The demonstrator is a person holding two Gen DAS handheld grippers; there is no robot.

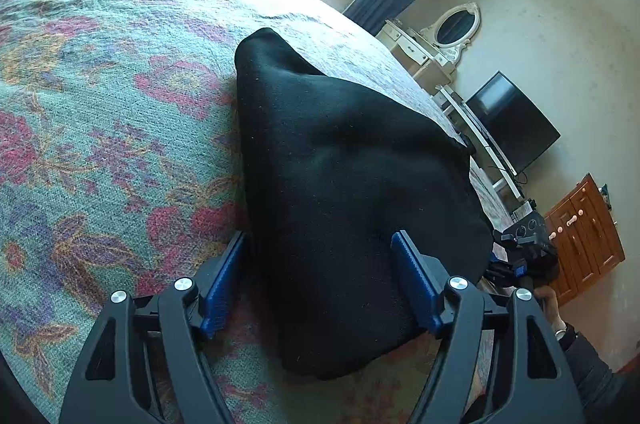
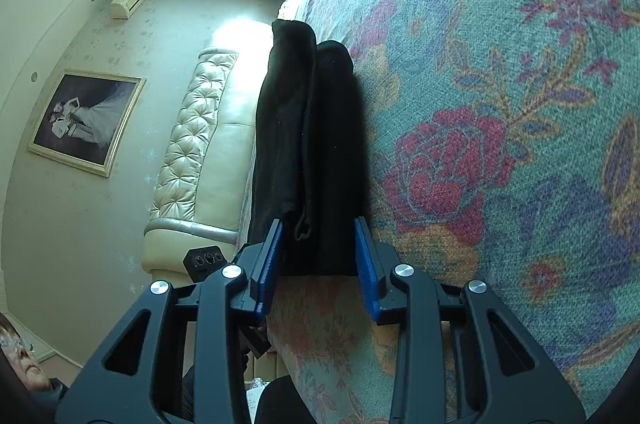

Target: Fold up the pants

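Black knit fabric pants, folded into a thick bundle, lie on the bed's teal woven bedspread with red and purple flowers, near its edge; a raised hump of the cloth stands at the far end in the left wrist view. Left gripper: jaws spread, blue ribbed pads set either side of the bundle's near end, the cloth passing between them; not seen to be clamped. Right gripper: jaws spread around the stacked layers of the pants, near edge of the bundle between the pads; a drawstring end hangs at the fold. Beyond the bed: cream tufted leather headboard; framed photograph on the wall; black flat television screen.
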